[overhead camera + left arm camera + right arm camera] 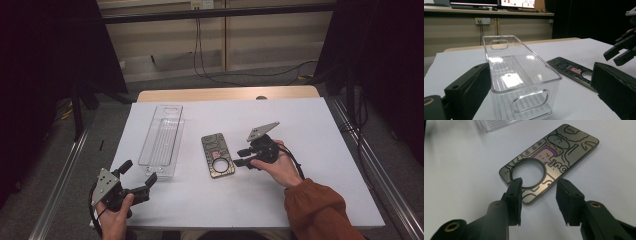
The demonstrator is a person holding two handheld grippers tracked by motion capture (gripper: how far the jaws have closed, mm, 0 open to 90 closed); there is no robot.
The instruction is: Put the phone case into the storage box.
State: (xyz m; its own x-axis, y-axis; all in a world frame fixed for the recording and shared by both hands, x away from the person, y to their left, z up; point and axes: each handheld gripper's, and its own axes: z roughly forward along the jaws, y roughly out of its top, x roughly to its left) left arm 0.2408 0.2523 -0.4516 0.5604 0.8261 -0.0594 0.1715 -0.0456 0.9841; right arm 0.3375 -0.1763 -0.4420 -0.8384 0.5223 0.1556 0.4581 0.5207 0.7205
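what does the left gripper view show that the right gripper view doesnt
Left gripper view: the whole clear plastic bin standing upright between wide-open black jaws, with oval handle holes at both ends; also the table's wooden far edge, the wall socket, the screens behind, and the right gripper hovering at the side.

Right gripper view: the phone case close up, with its cartoon drawings and round hole, and this gripper's jaws partly open just over its near end, not touching it.

Both: the phone case lying flat on the white table, and part of the bin.
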